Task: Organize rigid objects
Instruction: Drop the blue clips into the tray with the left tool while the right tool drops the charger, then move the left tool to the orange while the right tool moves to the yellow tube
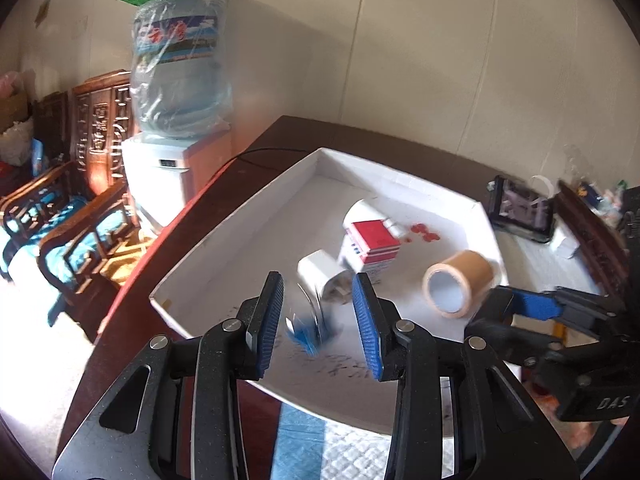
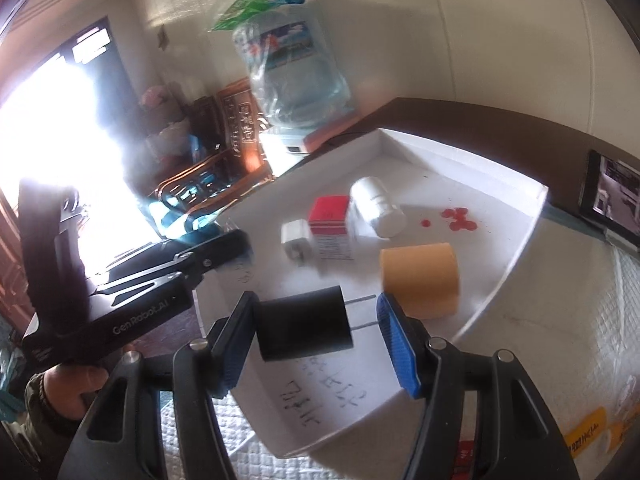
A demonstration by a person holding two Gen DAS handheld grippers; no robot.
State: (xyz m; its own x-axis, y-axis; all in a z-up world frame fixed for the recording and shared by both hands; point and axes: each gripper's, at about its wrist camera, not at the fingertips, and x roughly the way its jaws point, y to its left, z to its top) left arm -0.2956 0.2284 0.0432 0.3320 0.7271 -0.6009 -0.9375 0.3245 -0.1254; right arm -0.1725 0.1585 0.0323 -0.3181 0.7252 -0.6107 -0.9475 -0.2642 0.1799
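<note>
The right claw (image 2: 316, 340) is gripping a black plug adapter (image 2: 304, 324) endwise, low in the centre of the right wrist view, its prongs touching the right pad, over the white tray (image 2: 500, 264). Since a prong-end grip looks likely to slip, lowering it flat into the bare patch before the tape roll (image 2: 420, 280) seems wise. The left claw (image 1: 318, 316) is standing part open around a blurred blue thing (image 1: 308, 332); whether it is being held, I cannot tell.

Blown-out daylight glare from the doorway (image 2: 60, 128), motion blur, perhaps soft focus, fisheye-bent edges.
</note>
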